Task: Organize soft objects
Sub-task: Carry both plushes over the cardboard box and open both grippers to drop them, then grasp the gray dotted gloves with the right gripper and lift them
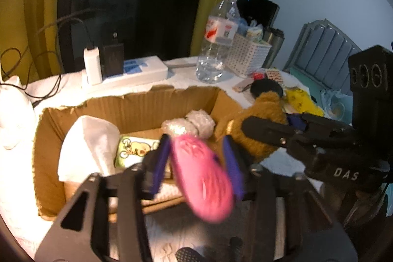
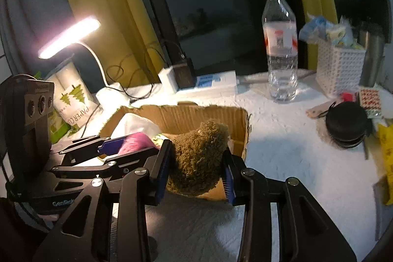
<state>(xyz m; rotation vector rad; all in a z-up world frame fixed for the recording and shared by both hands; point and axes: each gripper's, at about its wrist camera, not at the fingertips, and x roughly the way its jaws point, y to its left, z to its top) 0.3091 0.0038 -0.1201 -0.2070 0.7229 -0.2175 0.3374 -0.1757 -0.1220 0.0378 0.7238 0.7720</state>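
Note:
A torn cardboard box stands open on the white table. It holds a white cloth, a green cartoon pack and bubble-wrap bundles. My left gripper hangs over the box with its jaws apart. A pink plush thing sits loose and blurred between the blue pads. My right gripper is shut on a brown curly plush toy at the box's right front corner.
Behind the box stand a water bottle, a white basket, a power strip with plugs and a lit desk lamp. At the right lie a black round case and a yellow bag.

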